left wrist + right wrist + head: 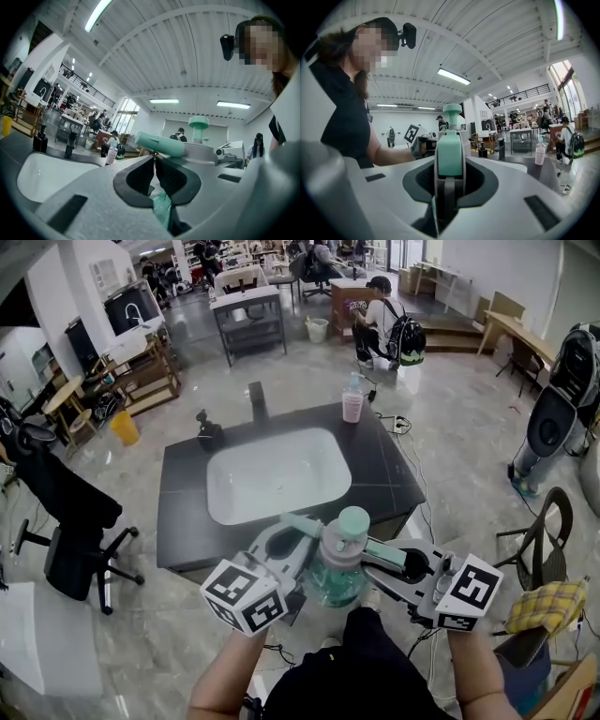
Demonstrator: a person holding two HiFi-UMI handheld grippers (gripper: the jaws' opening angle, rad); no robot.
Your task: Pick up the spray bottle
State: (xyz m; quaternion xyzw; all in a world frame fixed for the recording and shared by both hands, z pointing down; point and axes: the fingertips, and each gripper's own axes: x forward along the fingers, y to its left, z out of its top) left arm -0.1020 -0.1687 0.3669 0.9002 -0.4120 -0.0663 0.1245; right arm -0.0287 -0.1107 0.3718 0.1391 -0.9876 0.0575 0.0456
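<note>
The spray bottle (336,574) has a clear green body and a mint head with a round cap. It hangs in the air close to my body, in front of the counter, held between both grippers. My left gripper (302,555) comes in from the left under the nozzle (159,143). Its jaws (154,180) stand nearly together with a green part of the bottle pinched low between them. My right gripper (377,562) comes in from the right. In the right gripper view it (449,190) is shut on the mint rear of the spray head (449,157).
Ahead stands a dark counter (375,474) with a white sink basin (277,474), a black faucet (257,401), a pink bottle (352,401) and a small black item (210,432). A black office chair (70,512) is at the left. A chair with a yellow cloth (548,601) is at the right.
</note>
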